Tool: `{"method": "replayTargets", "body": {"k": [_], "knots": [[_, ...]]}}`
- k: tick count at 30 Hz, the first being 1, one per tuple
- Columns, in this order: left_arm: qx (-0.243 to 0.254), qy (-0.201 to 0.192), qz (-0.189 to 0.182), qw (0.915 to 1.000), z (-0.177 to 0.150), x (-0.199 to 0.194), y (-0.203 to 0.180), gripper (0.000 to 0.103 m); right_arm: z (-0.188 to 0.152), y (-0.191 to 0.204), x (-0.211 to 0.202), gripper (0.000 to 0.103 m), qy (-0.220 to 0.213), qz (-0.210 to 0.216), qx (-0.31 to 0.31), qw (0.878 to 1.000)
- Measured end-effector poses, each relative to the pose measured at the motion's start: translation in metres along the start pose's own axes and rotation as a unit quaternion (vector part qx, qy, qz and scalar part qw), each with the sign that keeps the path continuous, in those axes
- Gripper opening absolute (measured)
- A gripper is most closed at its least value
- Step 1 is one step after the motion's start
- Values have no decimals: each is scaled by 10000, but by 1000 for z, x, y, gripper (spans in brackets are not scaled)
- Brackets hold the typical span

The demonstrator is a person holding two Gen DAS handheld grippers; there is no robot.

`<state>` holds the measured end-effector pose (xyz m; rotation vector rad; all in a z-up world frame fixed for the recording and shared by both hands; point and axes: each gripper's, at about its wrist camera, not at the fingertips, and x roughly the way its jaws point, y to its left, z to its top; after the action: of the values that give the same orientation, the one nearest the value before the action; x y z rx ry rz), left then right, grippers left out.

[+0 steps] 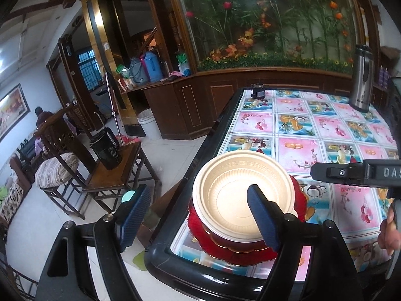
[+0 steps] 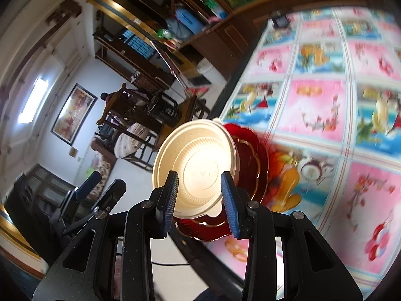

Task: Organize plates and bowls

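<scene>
At the near left corner of a dining table (image 1: 313,125) covered in a pink-and-blue fruit-print cloth, a cream disposable bowl (image 1: 233,190) sits upright on top of a stack of red scalloped plates (image 1: 225,245) with gold rims. How many plates the stack holds cannot be counted.

In the left wrist view, the left gripper (image 1: 198,215) hangs over that corner with its jaws spread wide: 1 blue-padded finger stands out beyond the table edge above the tiled floor, the other shows in front of the bowl's hollow. Nothing is pinched between them, and neither pad appears to press on the bowl. At the right edge of this view the other tool reaches in from the side, held by a person's hand (image 1: 388,233).

In the right wrist view, blurred by motion, the right gripper (image 2: 200,198) points at the same stack, its jaws part-way apart with the bowl's near rim showing in the gap. Neither pad visibly clamps the rim, so it reads as empty.

Judged from this moment, the gathering looks largely done: bowl and plates form 1 pile. No other plates or bowls show on the cloth, only a steel thermos (image 1: 362,77) and a small dark jar (image 1: 258,90) at the far end. What may remain is squaring the pile or moving it in from the edge.
</scene>
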<state>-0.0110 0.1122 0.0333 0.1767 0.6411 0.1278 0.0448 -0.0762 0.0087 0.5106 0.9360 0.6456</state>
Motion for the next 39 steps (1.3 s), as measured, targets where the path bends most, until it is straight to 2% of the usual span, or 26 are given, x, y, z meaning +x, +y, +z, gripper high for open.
{"method": "replayTargets", "body": {"k": [5, 13, 17, 31, 34, 36, 39], "knots": [[-168, -29, 28, 9999, -4, -1, 1, 80, -7, 12, -17, 35, -573, -246, -553, 9965], [-494, -132, 58, 9987, -10, -3, 6, 80, -28, 32, -32, 35, -1141, -548, -1362, 9826], [-657, -278, 130, 9974, -12, -6, 10, 81, -37, 36, -36, 35, -1348, -636, -1527, 9770], [-980, -447, 55, 9942, -18, -7, 15, 87, -56, 48, -30, 35, -1389, -652, -1836, 9710], [-1030, -500, 67, 9934, -19, -8, 16, 93, -58, 51, -29, 35, -1362, -615, -1864, 9710], [-1033, -525, 58, 9932, -19, -7, 16, 103, -58, 54, -27, 35, -1349, -603, -1874, 9711], [-1060, -591, -42, 9926, -20, -9, 15, 102, -59, 56, -25, 35, -1311, -571, -1890, 9715]]}}
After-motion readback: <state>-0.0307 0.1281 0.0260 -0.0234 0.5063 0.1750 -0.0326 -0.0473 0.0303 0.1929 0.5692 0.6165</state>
